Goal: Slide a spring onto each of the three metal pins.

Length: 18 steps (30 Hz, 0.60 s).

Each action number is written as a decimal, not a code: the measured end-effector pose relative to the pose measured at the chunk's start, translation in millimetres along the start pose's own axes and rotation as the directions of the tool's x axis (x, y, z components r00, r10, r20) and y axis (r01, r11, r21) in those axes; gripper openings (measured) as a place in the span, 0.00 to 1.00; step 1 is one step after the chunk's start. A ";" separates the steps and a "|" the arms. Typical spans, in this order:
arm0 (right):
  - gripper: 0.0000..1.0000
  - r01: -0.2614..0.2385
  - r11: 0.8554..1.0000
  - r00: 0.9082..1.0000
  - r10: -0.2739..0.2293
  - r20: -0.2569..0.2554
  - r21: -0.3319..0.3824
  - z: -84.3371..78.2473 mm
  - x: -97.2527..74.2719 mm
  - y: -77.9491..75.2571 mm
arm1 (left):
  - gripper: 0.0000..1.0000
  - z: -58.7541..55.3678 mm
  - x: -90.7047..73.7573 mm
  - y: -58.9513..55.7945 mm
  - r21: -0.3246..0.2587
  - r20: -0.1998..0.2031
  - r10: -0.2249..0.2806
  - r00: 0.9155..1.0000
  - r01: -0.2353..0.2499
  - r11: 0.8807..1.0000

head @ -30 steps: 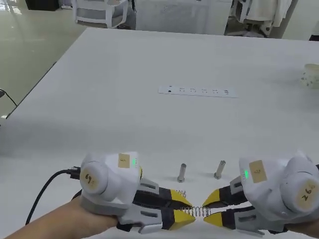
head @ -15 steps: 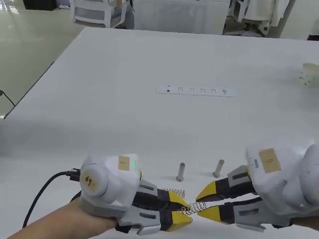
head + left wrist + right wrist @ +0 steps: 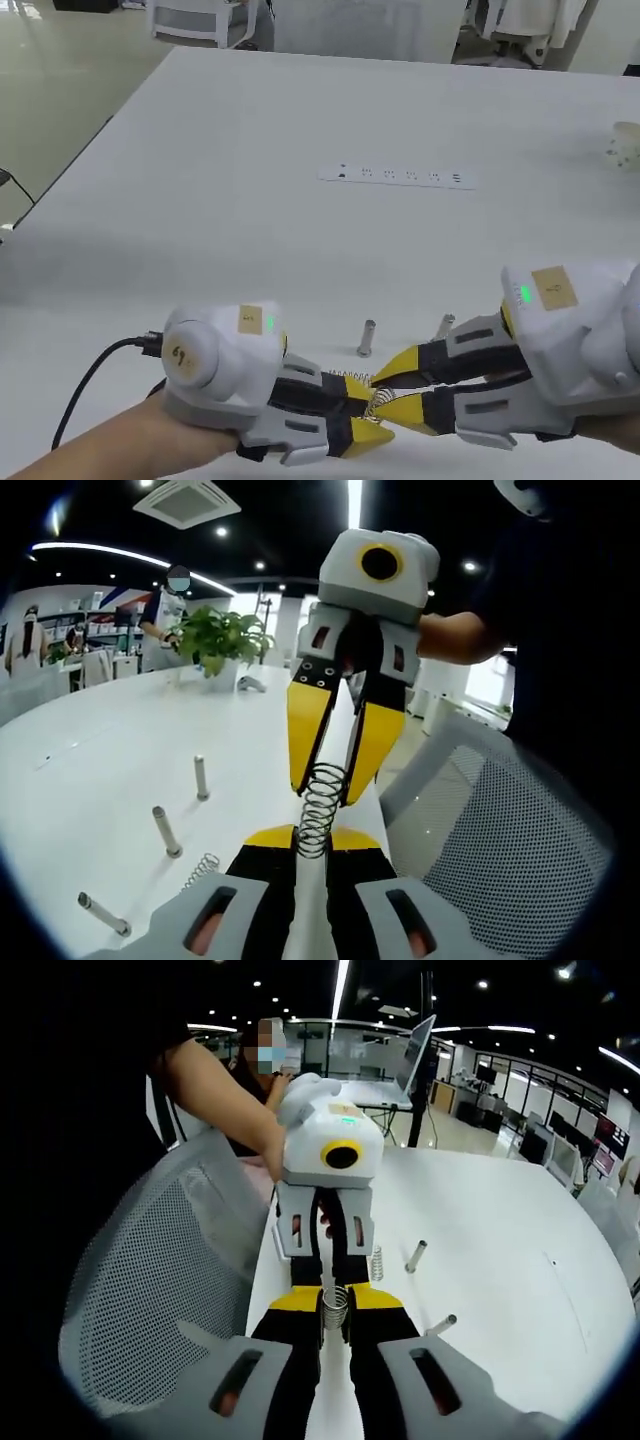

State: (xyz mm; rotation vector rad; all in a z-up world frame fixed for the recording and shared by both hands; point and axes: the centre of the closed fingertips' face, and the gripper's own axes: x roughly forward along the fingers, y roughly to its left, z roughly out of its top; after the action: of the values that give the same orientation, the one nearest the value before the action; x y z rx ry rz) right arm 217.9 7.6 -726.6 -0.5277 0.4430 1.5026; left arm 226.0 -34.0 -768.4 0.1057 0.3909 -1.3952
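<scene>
A short steel spring (image 3: 320,810) is held in the air by my left gripper (image 3: 300,838), which is shut on its near end. My right gripper (image 3: 326,794) faces it head-on, open, with its yellow jaws close on either side of the spring's far end. The head view has the spring (image 3: 379,400) between the left gripper (image 3: 368,418) and the right gripper (image 3: 388,402), low over the table's near edge. Two metal pins (image 3: 366,338) (image 3: 443,326) stand just beyond the tips. A third pin (image 3: 103,915) lies on its side. A loose spring (image 3: 352,378) lies beside the left jaws.
A white power strip (image 3: 398,177) lies mid-table, and a small pale object (image 3: 624,146) sits at the far right edge. A black cable (image 3: 95,375) trails from the left gripper. A mesh office chair (image 3: 160,1280) stands beside the table's near edge.
The right gripper has moved left and risen slightly, so its jaws now flank the spring that the left gripper holds. The left gripper has barely moved.
</scene>
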 end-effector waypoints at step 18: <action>0.07 0.029 0.999 0.997 -0.030 0.064 0.021 1.6 -0.3 1.4 | 0.02 -0.1 -0.5 0.5 -0.002 -0.008 0.006 1.000 -0.006 1.000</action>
State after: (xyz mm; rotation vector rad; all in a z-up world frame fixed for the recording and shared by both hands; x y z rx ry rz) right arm 216.4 8.3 -725.2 -0.4673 0.3978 1.4809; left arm 226.4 -33.5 -768.4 0.1106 0.3988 -1.3883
